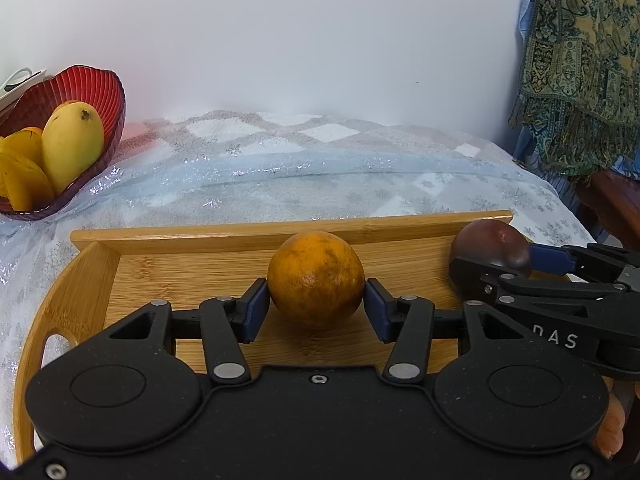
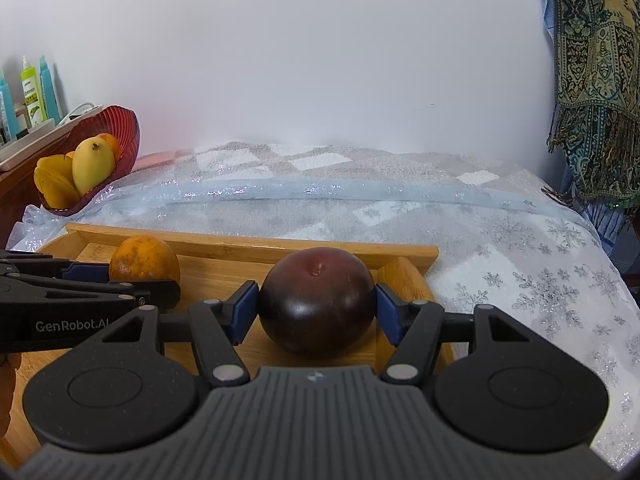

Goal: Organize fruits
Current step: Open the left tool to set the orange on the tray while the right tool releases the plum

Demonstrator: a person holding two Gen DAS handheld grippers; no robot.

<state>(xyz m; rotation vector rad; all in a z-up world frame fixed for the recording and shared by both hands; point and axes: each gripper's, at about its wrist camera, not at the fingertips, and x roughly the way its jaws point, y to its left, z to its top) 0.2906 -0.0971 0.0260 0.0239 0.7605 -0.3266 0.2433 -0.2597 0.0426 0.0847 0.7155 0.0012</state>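
My left gripper (image 1: 316,304) is shut on an orange (image 1: 316,278), which sits low over the floor of a wooden tray (image 1: 192,236). My right gripper (image 2: 316,308) is shut on a dark purple round fruit (image 2: 316,298) over the tray's right end (image 2: 404,276). In the left wrist view the dark fruit (image 1: 494,246) and the right gripper show at right. In the right wrist view the orange (image 2: 144,262) and the left gripper show at left. A red ribbed bowl (image 1: 100,88) with mangoes (image 1: 72,144) stands at the far left; it also shows in the right wrist view (image 2: 120,128).
The tray lies on a table under a white snowflake cloth (image 2: 500,248). A white wall stands behind. A patterned green scarf (image 1: 580,60) hangs at the right edge. Bottles (image 2: 32,96) stand on a shelf at the far left.
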